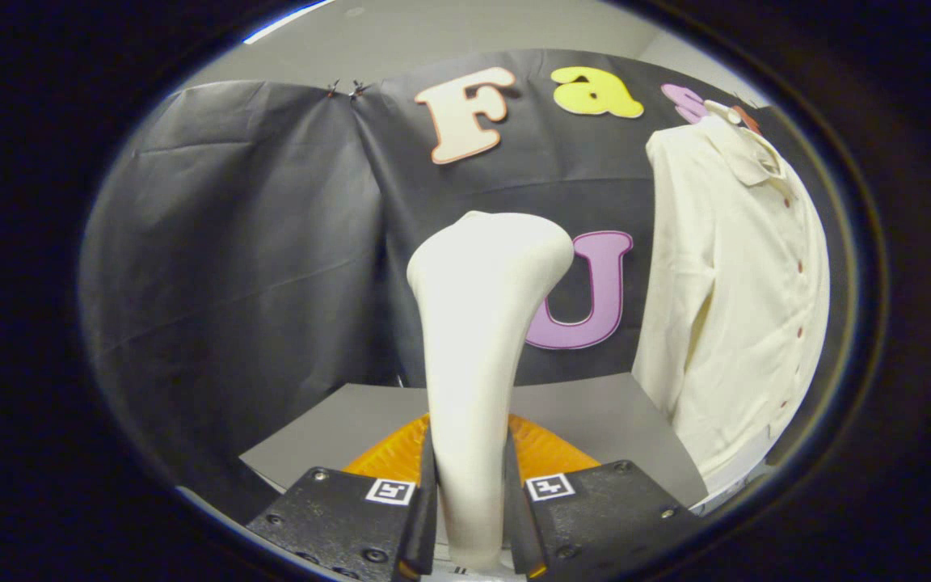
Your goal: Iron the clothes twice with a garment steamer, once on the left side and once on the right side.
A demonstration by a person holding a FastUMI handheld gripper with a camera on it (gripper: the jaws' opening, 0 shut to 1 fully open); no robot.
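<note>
A cream buttoned shirt [736, 291] hangs against the booth's black cloth wall, to the right of the steamer and apart from it. The grey counter [587, 412] lies below the steamer. The white garment steamer [478, 339] stands upright, its handle clamped between both fingers [427, 501] of the gripper [469, 505].

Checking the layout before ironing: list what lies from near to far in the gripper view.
Gripper, fingers shut on the steamer handle → garment steamer rising between them → grey table → cream shirt hanging beyond, right of the steamer → black cloth wall.
</note>
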